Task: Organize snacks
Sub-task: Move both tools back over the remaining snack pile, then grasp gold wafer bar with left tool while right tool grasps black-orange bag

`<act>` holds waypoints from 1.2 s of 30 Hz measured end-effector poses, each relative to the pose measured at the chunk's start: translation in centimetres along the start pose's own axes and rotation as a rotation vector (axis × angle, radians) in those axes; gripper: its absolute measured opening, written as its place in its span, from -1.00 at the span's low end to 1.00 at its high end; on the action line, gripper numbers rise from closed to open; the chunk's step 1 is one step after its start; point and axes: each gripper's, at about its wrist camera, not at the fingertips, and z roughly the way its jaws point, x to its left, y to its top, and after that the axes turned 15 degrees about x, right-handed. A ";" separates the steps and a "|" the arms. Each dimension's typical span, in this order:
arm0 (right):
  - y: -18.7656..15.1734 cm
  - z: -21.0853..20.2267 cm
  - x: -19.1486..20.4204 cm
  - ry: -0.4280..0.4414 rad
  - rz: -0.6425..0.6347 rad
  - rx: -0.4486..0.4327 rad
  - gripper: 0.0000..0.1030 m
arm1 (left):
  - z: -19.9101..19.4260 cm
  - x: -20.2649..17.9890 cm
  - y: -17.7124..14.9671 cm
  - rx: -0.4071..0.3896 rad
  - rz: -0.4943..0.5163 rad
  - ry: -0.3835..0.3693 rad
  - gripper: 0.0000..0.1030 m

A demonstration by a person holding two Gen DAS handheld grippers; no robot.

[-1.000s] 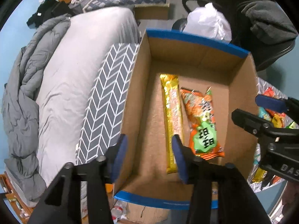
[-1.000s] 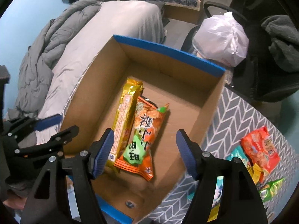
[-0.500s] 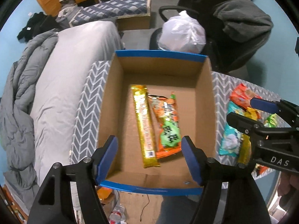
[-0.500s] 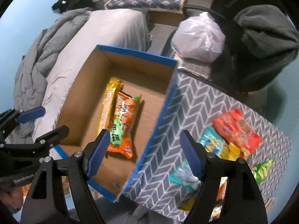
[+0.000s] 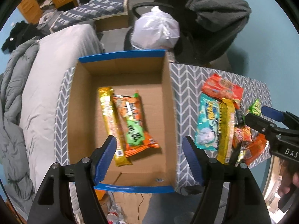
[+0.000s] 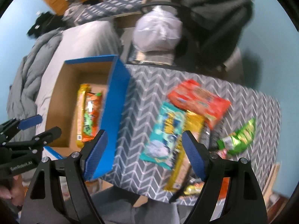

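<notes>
A blue-rimmed cardboard box (image 5: 168,100) (image 6: 115,97) stands on the left of a grey chevron-cloth table (image 5: 186,82). Inside lie a long gold snack bar (image 5: 111,125) and an orange-green packet (image 5: 133,123). A pile of snacks lies on the cloth to the right: a teal packet (image 6: 165,136), a red-orange packet (image 6: 198,100), a gold bar (image 6: 184,156) and a green packet (image 6: 240,137). My left gripper (image 5: 149,158) is open and empty above the box's near end. My right gripper (image 6: 144,153) is open and empty above the teal packet.
A bed with grey bedding (image 5: 37,85) lies left of the table. A white plastic bag (image 5: 155,31) sits on a chair behind the box, beside a dark chair draped with a grey blanket (image 5: 216,11). The table's near edge (image 6: 149,194) is close below the grippers.
Both grippers have pulled back and up from the box. The right gripper has swung right, from over the box to over the snack pile. Both stayed open.
</notes>
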 end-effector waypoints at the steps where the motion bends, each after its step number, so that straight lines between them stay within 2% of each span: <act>1: -0.4 -0.1 -1.0 0.000 0.029 0.000 0.58 | 0.1 -0.4 0.1 0.002 0.009 0.001 0.44; 11: -5.5 -0.9 -9.5 0.006 0.274 0.011 0.58 | 1.0 -6.2 1.3 0.036 0.121 -0.018 0.44; 20: -9.7 -0.8 -14.5 0.003 0.424 0.030 0.58 | 2.5 -11.8 2.2 0.066 0.228 -0.016 0.44; 29: -13.6 1.1 -18.7 -0.020 0.570 0.060 0.58 | 6.6 -15.3 2.8 0.155 0.245 -0.031 0.44; 36: -16.1 4.4 -21.4 0.046 0.679 0.086 0.58 | 9.4 -16.8 3.2 0.206 0.228 -0.072 0.44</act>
